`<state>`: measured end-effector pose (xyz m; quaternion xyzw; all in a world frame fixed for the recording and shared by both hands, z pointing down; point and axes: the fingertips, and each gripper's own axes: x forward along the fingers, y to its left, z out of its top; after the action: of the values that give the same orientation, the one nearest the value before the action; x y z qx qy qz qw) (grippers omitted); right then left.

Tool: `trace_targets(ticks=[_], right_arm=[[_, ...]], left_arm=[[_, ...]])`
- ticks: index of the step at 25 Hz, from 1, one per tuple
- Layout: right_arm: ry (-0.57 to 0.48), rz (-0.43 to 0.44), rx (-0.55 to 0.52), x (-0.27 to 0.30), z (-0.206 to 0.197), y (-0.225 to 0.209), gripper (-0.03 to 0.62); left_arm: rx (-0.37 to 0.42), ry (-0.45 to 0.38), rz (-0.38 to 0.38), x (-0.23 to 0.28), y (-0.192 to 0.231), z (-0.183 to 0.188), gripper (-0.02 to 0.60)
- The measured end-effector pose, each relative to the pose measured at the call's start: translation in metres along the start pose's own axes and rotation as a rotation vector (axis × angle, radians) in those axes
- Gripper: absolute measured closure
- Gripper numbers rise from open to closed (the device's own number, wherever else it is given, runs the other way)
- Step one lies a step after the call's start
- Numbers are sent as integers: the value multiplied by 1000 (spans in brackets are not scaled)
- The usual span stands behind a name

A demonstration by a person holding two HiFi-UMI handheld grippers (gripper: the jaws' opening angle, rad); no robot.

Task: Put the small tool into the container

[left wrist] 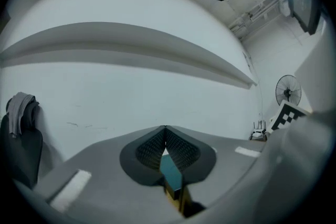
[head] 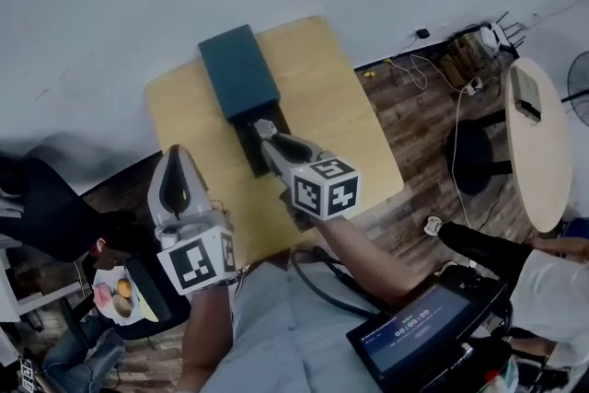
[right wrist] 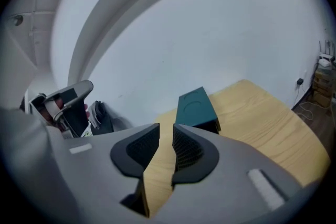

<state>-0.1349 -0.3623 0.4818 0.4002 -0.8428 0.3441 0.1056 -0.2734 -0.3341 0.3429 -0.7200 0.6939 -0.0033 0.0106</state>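
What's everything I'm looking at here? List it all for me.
table: one, light wood, centre
box: one, teal, on the table's far end
tray: one, black, against the box's near end
round table: one, beige, right
stool: one, black, beside the round table
fan: one, dark, far right
screen: one, lit, bottom right
left gripper: one, grey, jaws together, empty, by the table's near left edge
right gripper: one, grey, jaws apart, empty, over the tray

teal container [head: 237,69] — 1 | square table [head: 359,120] — 1 | round table [head: 541,156] — 1
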Motion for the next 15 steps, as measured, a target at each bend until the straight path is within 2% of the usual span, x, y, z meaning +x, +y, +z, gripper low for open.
trace_targets(ticks=[3,8,12,15], right_arm=[[-96,9,-107,-35,36,18,534],[-295,-62,-334,-96,90,40,592],[-392,-88,-451,-124,113,52,592],[-432,-94,-494,-135,117,59,592]], left_arm=[[-2,-46,-23,-7,-28,24,571],[21,-122,-72,-13,-65,57,571],[47,-165,-84,-16,-80,77,571],[49,-174,-79,-19,-84,84,571]])
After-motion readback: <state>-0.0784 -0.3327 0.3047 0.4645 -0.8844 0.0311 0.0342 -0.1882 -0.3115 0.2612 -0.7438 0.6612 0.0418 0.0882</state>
